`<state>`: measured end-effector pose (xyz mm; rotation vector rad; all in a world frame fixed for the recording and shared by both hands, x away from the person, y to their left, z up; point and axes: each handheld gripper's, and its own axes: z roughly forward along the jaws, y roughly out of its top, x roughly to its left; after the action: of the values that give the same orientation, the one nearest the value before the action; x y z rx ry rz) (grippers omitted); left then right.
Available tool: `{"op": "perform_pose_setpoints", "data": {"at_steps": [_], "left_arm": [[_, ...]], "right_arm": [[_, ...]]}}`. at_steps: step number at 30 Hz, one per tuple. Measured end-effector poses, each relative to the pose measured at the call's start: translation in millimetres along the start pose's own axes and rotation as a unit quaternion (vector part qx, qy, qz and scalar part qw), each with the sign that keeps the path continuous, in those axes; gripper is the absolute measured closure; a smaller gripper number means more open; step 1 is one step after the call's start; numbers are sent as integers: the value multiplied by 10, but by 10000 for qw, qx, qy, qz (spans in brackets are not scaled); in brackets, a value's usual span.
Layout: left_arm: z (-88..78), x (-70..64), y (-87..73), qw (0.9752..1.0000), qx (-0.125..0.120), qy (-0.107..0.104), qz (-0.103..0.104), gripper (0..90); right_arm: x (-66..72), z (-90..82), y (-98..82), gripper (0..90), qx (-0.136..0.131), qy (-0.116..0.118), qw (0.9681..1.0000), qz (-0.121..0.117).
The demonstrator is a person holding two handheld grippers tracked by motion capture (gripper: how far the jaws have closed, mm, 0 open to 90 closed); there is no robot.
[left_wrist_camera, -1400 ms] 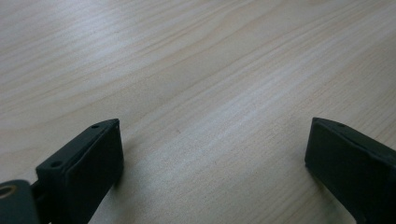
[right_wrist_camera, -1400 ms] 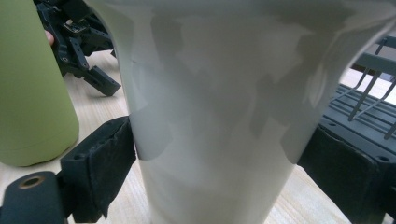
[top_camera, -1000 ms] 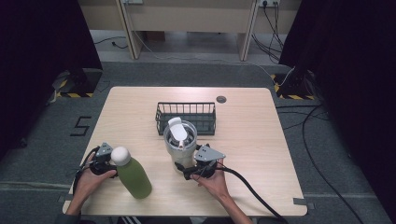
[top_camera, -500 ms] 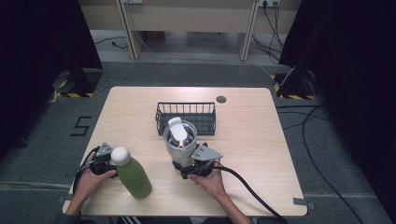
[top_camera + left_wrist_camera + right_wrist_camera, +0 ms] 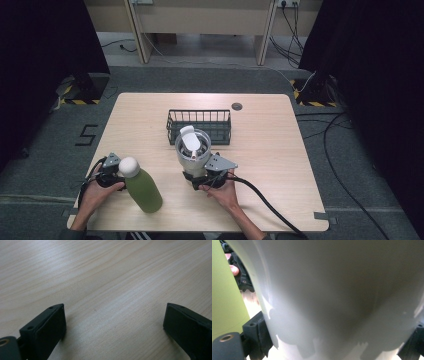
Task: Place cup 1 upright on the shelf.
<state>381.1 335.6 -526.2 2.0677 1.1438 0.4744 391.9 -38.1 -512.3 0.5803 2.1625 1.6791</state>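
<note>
A grey tumbler (image 5: 192, 150) with a white lid flap stands at the table's front middle. My right gripper (image 5: 200, 179) holds it low down, one jaw on each side; in the right gripper view the tumbler's wall (image 5: 337, 290) is pressed between the two jaws. A green bottle (image 5: 142, 190) with a white cap stands at the front left and also shows as a green edge (image 5: 224, 290). My left gripper (image 5: 111, 175) sits just left of the bottle, low over the table. Its jaws stand wide open (image 5: 113, 312) with only bare wood between them.
A black wire basket (image 5: 199, 119) stands just behind the tumbler. The light wooden table (image 5: 270, 145) has a small round grommet (image 5: 237, 106) near its far edge. Cables trail from both grippers off the front edge. Dark floor surrounds the table.
My right gripper has shifted slightly left, closer under the tumbler. The bottle and the left gripper have hardly moved.
</note>
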Motion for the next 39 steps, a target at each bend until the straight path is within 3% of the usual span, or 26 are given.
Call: {"op": "perform_pose_setpoints", "data": {"at_steps": [17, 24, 39], "left_arm": [[-1, 0, 0, 10000, 0, -1, 1, 40], [-1, 0, 0, 10000, -1, -1, -1, 41], [-1, 1, 0, 10000, -3, 0, -4, 42]], "right_arm": [[-7, -2, 17, 109, -6, -48, 9999, 118], [-9, -21, 46, 109, 5, -118, 9999, 58], [-124, -161, 395, 110, -126, -338, 9993, -39]]}}
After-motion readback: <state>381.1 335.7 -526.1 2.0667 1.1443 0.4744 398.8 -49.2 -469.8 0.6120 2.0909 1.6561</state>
